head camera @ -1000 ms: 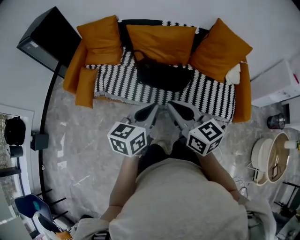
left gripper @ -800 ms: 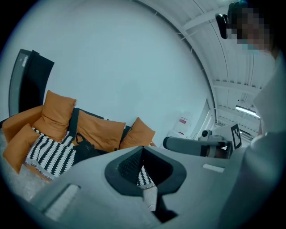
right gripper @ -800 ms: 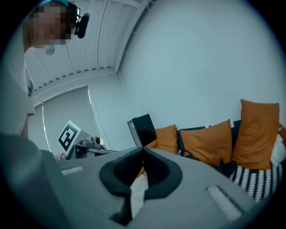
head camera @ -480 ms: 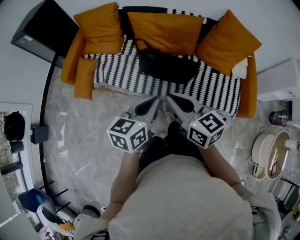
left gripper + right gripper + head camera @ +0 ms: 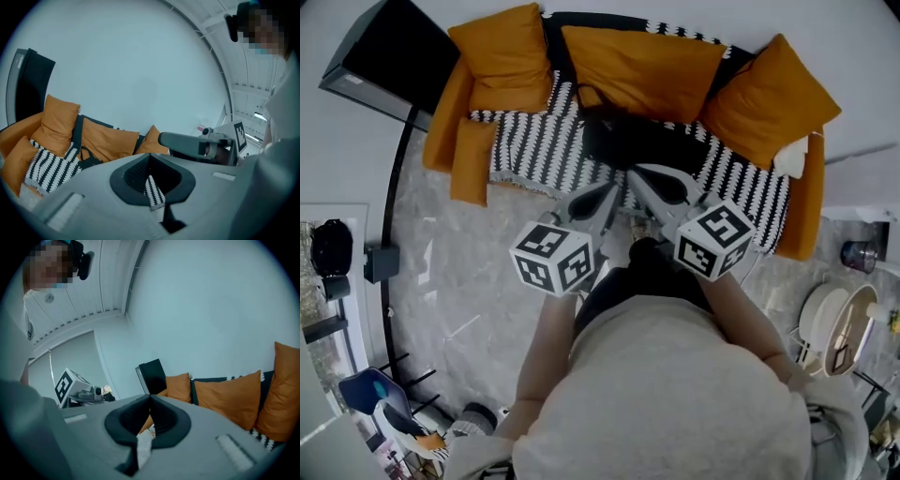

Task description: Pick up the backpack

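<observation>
They've closed in on the backpack (image 5: pixel 639 141) at twelve o'clock: left gripper (image 5: pixel 612 190) and right gripper (image 5: pixel 636 174), jaws pressed together, empty. They'll need opening to grab.

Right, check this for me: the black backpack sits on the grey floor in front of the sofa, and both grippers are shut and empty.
Not the floor: the head view shows the black backpack lying on the sofa's striped cover. The left gripper and right gripper are indeed shut and empty.
</observation>
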Motion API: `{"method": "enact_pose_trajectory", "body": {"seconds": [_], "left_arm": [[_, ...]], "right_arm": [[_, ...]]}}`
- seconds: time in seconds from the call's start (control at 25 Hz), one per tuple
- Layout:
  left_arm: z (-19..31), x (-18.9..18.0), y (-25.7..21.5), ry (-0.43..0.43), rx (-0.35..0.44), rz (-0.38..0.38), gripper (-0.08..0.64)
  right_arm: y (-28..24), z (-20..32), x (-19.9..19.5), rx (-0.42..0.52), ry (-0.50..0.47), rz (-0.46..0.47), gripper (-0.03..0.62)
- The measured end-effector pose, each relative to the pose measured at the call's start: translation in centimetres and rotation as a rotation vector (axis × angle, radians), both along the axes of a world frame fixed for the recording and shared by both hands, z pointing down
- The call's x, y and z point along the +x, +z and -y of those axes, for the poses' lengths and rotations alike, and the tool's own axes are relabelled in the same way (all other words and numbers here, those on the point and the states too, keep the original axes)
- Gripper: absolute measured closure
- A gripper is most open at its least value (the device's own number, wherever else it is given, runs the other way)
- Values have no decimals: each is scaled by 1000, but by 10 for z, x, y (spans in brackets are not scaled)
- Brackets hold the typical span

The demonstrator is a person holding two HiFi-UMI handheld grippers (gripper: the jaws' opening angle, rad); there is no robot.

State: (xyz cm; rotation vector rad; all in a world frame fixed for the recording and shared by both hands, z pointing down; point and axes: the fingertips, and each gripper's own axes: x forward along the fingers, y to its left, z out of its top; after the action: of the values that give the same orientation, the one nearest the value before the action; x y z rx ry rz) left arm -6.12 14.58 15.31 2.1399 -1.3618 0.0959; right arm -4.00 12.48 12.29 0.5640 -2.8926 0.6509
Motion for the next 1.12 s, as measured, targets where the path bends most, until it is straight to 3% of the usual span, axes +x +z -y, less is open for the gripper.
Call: {"method": "enact_pose_trajectory", "body": {"seconds": [0.52,1.12], "left_arm": [[129,3,-13,-3,54,47,554],[164,9,3,58,-1,12,554]], "right_arm": [[-12,128,18,47,12,10,589],[5,155,25,-10,64,-6,589]]}}
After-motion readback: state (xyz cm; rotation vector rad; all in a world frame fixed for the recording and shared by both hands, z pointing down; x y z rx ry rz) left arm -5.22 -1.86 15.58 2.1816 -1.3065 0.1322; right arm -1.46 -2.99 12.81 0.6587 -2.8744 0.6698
